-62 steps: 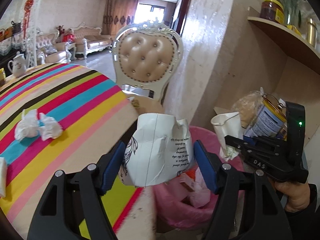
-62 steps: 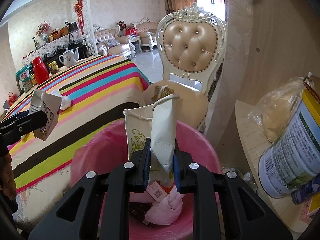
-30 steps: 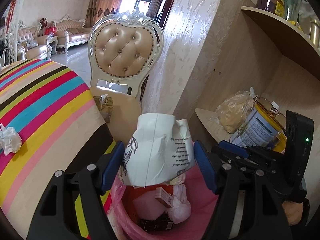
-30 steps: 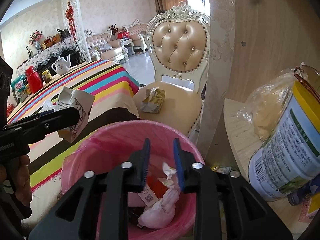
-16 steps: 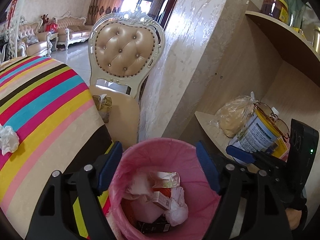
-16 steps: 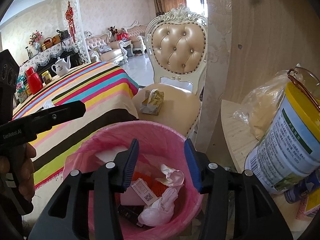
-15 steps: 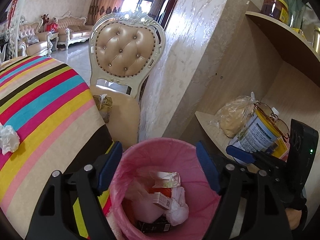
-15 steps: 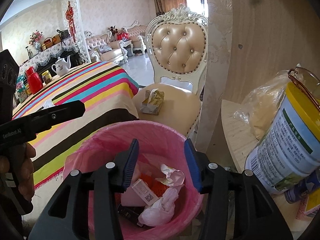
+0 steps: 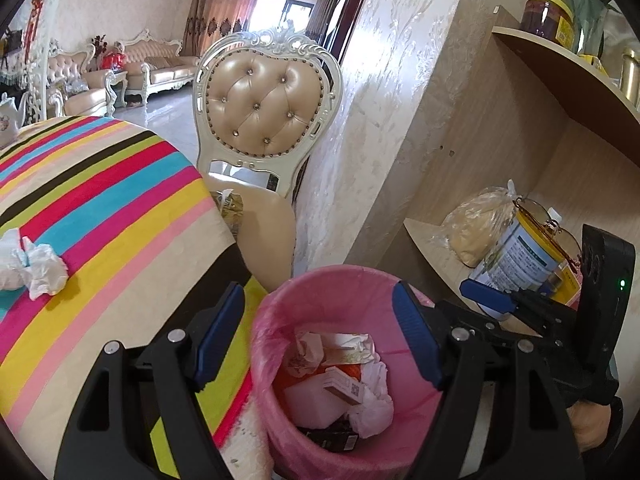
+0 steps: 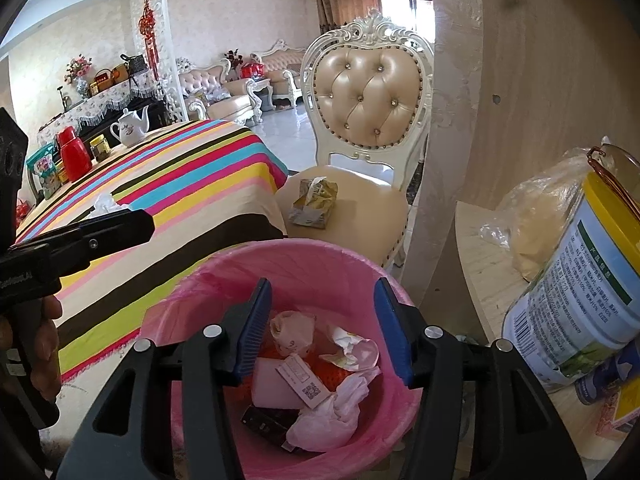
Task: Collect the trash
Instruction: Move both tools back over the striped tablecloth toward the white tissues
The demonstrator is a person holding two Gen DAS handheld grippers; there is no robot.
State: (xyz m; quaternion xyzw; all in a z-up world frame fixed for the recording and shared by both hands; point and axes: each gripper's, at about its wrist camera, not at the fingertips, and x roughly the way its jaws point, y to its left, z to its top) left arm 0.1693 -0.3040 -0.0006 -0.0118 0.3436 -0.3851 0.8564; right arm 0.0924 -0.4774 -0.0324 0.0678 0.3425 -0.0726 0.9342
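Note:
A pink-lined trash bin (image 9: 276,312) (image 10: 332,256) stands between the striped table and the shelf, holding paper bags, a small box and tissues (image 10: 316,364). My left gripper (image 9: 318,334) is open and empty above the bin's left side. My right gripper (image 10: 322,326) is open and empty over the bin; it also shows at the right of the left wrist view (image 9: 500,300). Crumpled white tissues (image 9: 36,266) lie on the table. A crushed yellow carton (image 10: 314,202) (image 9: 230,204) lies on the chair seat.
The striped tablecloth table (image 10: 180,184) carries a teapot (image 10: 132,128), a red flask (image 10: 74,158) and jars. A tufted chair (image 10: 368,92) stands behind the bin. A shelf (image 10: 480,248) at the right holds a large tin (image 10: 580,292) and a plastic bag (image 10: 548,216).
Both grippers let go of their paper bags, which now lie in the bin. The right jaws opened wider. The left gripper has swung slightly left, showing more of the table.

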